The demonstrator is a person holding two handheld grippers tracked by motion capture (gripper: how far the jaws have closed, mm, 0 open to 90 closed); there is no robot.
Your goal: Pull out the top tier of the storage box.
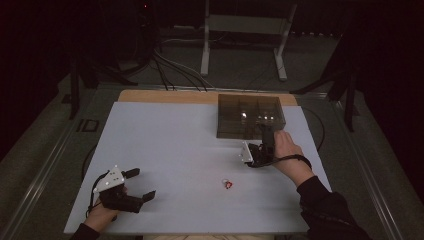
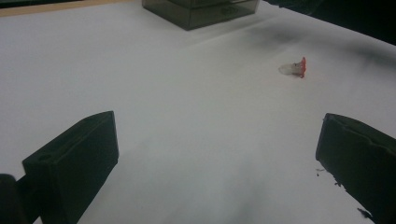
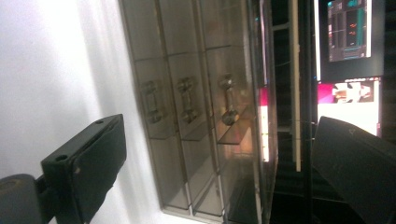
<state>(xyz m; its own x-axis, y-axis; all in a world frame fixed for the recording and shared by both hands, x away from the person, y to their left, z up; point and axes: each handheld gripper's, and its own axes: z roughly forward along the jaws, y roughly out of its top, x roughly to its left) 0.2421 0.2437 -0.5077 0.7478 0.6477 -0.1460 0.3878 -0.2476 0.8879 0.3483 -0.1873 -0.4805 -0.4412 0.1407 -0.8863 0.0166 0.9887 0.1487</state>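
Note:
A small red and clear piece (image 1: 227, 184) lies alone on the white tabletop (image 1: 170, 140); in the left gripper view the piece (image 2: 295, 69) sits ahead and to the right. My left gripper (image 1: 140, 184) rests at the near left, open, with nothing between its widely spread jaws (image 2: 215, 154). A smoky see-through box (image 1: 250, 116) stands at the back right. My right gripper (image 1: 266, 134) is just in front of it, turned on its side and open (image 3: 215, 140). Up close the box (image 3: 196, 116) shows three small drawers with dumbbell-shaped handles.
The table's wooden back edge (image 1: 170, 96) runs behind the white sheet. Beyond it, cables (image 1: 175, 70) lie on the dark floor near a metal stand (image 1: 245, 30). Lit screens (image 3: 348, 30) show past the box in the right gripper view.

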